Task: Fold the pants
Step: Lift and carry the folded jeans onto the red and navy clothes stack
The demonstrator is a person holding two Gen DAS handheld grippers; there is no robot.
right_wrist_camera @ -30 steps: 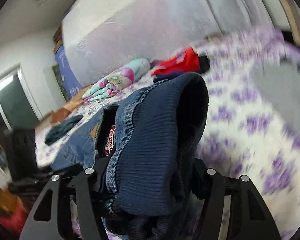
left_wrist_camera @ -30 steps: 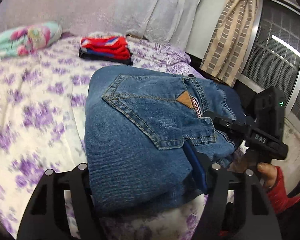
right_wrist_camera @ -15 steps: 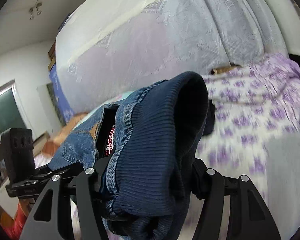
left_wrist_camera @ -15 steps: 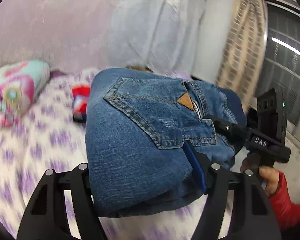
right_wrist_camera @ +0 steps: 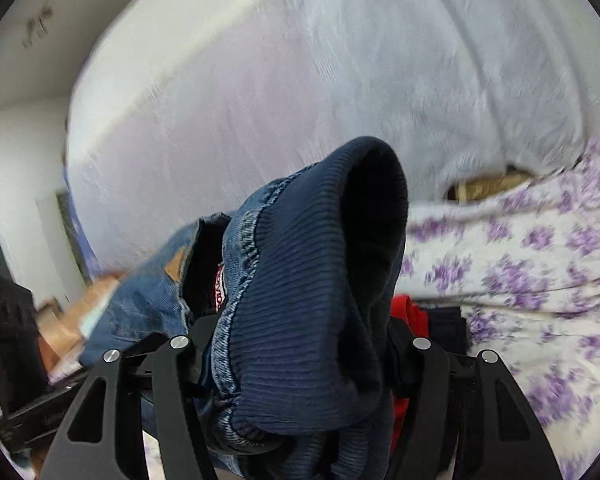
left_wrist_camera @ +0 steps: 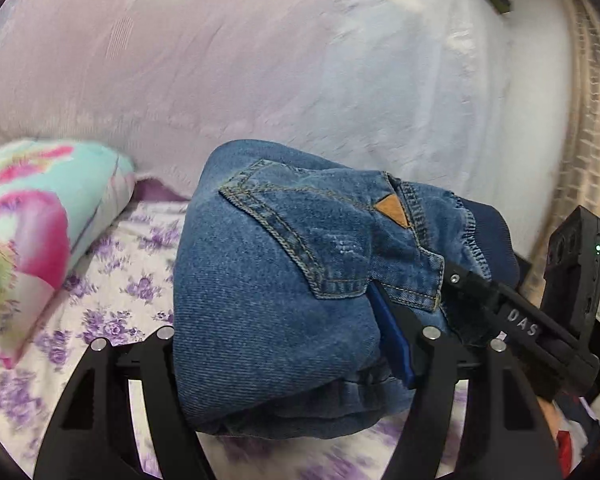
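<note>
The folded jeans (left_wrist_camera: 276, 288) fill the gap between the fingers of the left tool (left_wrist_camera: 296, 340), which is clamped on the thick denim bundle – back pocket and tan patch facing up, the bundle lifted clear of the bed (left_wrist_camera: 112, 296) beneath it. The right tool (right_wrist_camera: 300, 348) grips the other end, its fingers closed partway on the ribbed navy waistband (right_wrist_camera: 312, 280) that bulges up between them. In the left view the right tool (left_wrist_camera: 540, 320) sits just to the right of the jeans, touching them. A bright floral pillow (left_wrist_camera: 32, 216) lies to the left of the left tool – a red garment (right_wrist_camera: 410, 312) shows just behind the right tool's right finger.
</note>
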